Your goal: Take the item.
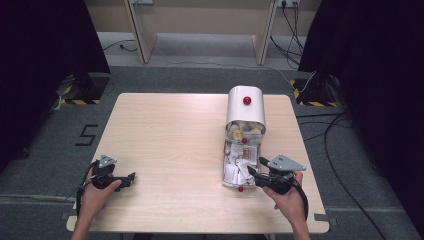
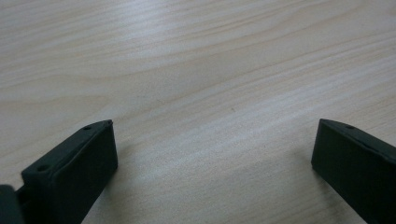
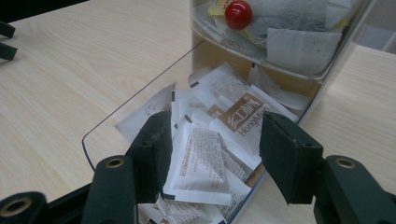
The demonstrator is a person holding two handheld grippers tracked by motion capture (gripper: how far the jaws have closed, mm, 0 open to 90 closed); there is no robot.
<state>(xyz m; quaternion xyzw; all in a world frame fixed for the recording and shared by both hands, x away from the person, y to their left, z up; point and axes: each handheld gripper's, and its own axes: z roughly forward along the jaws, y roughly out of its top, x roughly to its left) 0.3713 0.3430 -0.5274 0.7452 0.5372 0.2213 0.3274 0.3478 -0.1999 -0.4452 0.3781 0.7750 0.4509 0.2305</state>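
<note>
A white container (image 1: 245, 107) with a red knob (image 1: 247, 100) lies on the right half of the table. Its clear bottom drawer (image 1: 226, 170) is pulled out toward me and holds several white sachets (image 3: 201, 161); a brown-printed sachet (image 3: 243, 116) lies among them. The clear drawer above (image 3: 299, 51) has a red knob (image 3: 238, 14) and holds tea bags. My right gripper (image 3: 215, 140) hangs open just over the pulled-out drawer (image 3: 140, 95), its jaws on either side of the top sachet. My left gripper (image 1: 131, 177) rests open near the table's front left, with bare wood between its jaws (image 2: 215, 135).
The light wooden table (image 1: 170, 135) stands on grey carpet. Cables (image 1: 330, 135) trail on the floor to the right. A desk (image 1: 200, 20) stands behind, with dark curtains at both sides. The left gripper (image 3: 4, 39) peeks in at the far left of the right gripper view.
</note>
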